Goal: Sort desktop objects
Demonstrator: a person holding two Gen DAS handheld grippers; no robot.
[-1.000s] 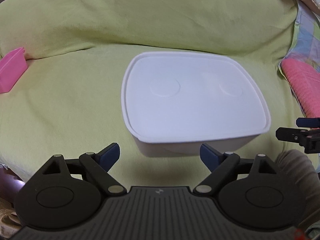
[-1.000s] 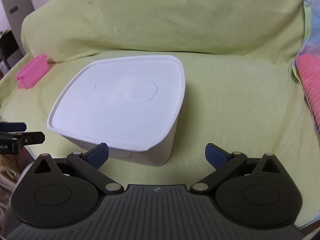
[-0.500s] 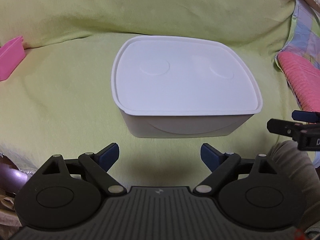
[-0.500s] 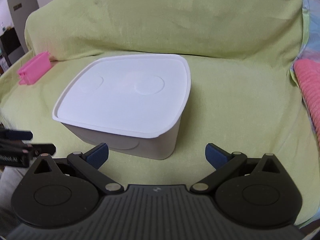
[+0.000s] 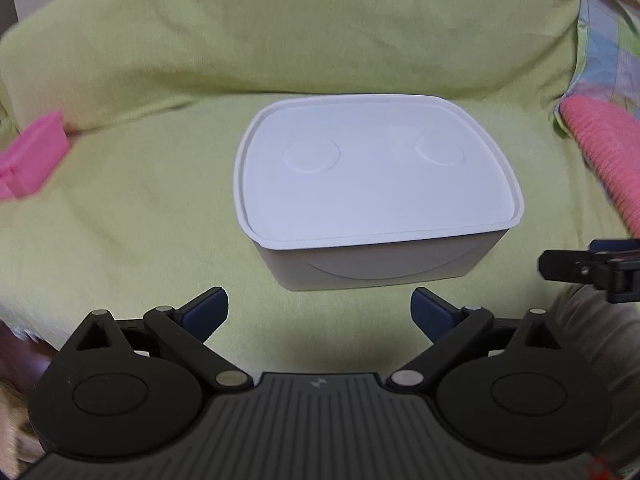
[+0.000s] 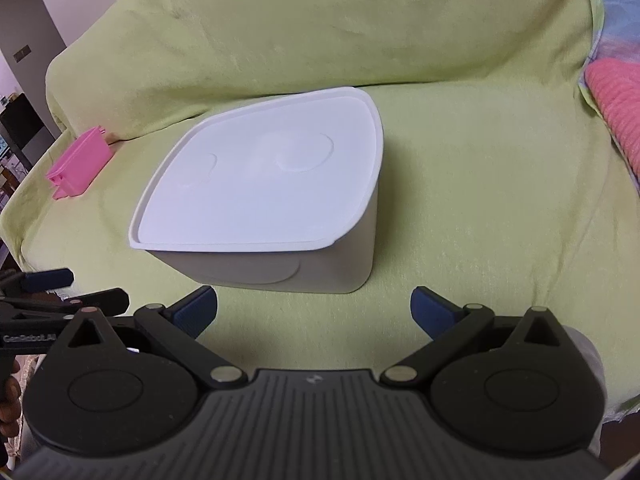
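A white lidded storage box (image 5: 372, 192) (image 6: 264, 196) rests on a light green sofa cover (image 5: 140, 220) (image 6: 480, 184), its lid closed with two round recesses on top. My left gripper (image 5: 320, 312) is open and empty, a short way in front of the box's near wall. My right gripper (image 6: 314, 308) is also open and empty, in front of the box's near right corner. Each view catches the other gripper at its edge: the right one (image 5: 588, 266) and the left one (image 6: 60, 292).
A small pink plastic box (image 5: 32, 156) (image 6: 80, 162) lies on the seat at the far left, by the backrest. A pink knitted cushion (image 5: 604, 152) (image 6: 620, 112) sits at the right. The sofa back rises behind the box.
Both grippers have pulled back and risen away from the white box, which now looks smaller and farther. The box itself has stayed in place. Both grippers remain open.
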